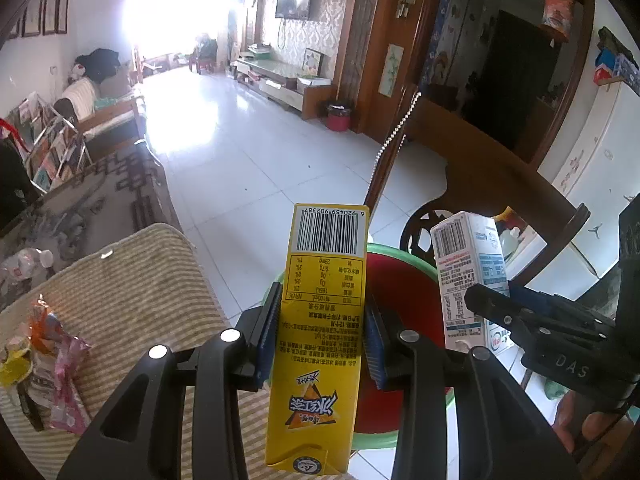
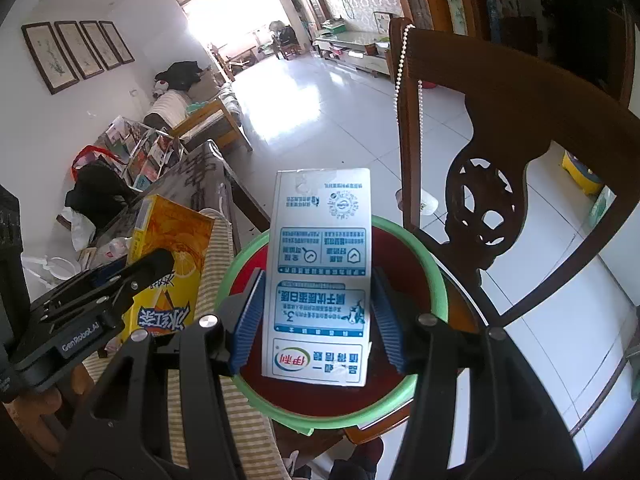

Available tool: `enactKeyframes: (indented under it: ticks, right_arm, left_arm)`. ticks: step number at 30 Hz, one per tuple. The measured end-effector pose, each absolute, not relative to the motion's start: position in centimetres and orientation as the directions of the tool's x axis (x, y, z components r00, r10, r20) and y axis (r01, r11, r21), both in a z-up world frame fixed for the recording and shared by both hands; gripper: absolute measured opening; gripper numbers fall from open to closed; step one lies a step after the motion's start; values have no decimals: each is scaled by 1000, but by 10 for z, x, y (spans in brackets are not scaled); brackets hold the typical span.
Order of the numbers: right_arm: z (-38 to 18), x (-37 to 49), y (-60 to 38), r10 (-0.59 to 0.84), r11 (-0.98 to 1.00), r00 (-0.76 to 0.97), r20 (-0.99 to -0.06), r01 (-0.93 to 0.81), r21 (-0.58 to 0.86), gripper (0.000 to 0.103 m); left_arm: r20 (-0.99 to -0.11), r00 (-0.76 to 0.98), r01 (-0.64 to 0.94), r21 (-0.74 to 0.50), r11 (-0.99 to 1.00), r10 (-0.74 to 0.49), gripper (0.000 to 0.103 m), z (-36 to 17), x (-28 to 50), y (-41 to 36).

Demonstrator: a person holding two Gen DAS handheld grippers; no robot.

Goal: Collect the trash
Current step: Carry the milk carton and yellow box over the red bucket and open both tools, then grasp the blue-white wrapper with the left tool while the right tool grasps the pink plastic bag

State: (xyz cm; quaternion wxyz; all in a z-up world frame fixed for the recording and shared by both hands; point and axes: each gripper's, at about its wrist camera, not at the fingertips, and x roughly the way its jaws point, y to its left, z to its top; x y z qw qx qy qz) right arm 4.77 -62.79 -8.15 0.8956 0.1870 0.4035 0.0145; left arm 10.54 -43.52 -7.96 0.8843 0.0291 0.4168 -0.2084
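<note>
My left gripper is shut on a yellow iced-tea carton, held upright over a red bin with a green rim. My right gripper is shut on a white milk carton, which hangs over the same bin. In the left wrist view the milk carton and the right gripper's black body show at the right. The right wrist view has the yellow carton and the left gripper at its left.
A striped cloth covers the table at the left, with crumpled wrappers and a plastic bottle on it. A carved wooden chair stands right behind the bin. White tiled floor stretches beyond.
</note>
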Motion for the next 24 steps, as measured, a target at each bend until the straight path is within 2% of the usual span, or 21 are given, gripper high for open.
enactKeyframes:
  ticks: [7, 8, 9, 10, 11, 18, 24]
  right_arm:
    - [-82, 50, -628, 160, 933, 672, -723, 136, 333, 52]
    - [-83, 50, -627, 150, 934, 674, -724, 143, 326, 54]
    - [-84, 51, -627, 148, 934, 667, -730, 148, 325, 73]
    - [-85, 52, -627, 144, 933, 660, -737, 158, 324, 86]
    - [-87, 52, -627, 138, 931, 660, -739, 169, 324, 91]
    - [-86, 57, -610, 178, 927, 654, -735, 139, 348, 91]
    - [-87, 73, -566, 242, 930, 630, -738, 66, 361, 91]
  left_arm:
    - [-745, 559, 413, -130, 901, -364, 37, -83, 106, -441]
    - [-745, 559, 412, -129, 902, -362, 58, -83, 106, -441]
    - [-747, 561, 410, -124, 904, -357, 69, -83, 107, -440]
    - [-738, 573, 406, -123, 906, -357, 75, -82, 106, -437]
    - [-728, 582, 404, -127, 906, -362, 75, -80, 104, -432]
    - [-730, 617, 333, -97, 938, -295, 75, -80, 98, -383]
    - [-760, 632, 199, -28, 980, -150, 75, -99, 80, -303]
